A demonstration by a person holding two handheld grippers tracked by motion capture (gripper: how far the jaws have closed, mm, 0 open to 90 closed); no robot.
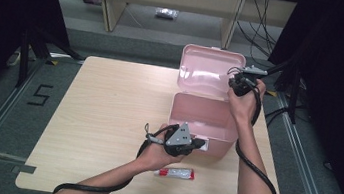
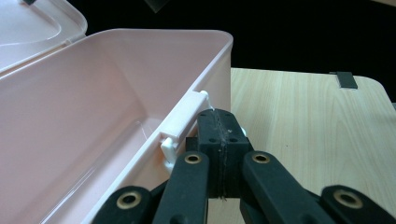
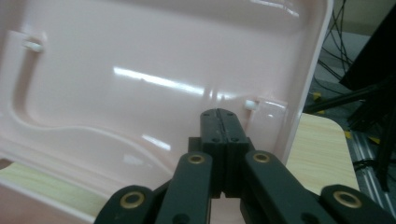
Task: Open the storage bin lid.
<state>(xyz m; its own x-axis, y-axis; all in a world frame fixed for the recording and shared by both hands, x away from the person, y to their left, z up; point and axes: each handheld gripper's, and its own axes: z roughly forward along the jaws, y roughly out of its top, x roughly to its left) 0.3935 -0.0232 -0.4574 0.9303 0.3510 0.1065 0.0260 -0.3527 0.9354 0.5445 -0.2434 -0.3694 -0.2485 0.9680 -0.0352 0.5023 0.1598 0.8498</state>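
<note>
A pink plastic box stands open on the right half of the wooden table, its lid raised upright behind it. My left gripper is shut with nothing between its jaws. Its tips rest at the box's front wall, right beside the white latch. My right gripper is also shut and holds nothing. Its tips sit close against the inner face of the lid, near that lid's right edge; I cannot tell if they touch.
A small red-and-white tube lies on the table near the front edge, just below my left hand. The table's left half is bare wood. Black stands and cables crowd the floor at the right.
</note>
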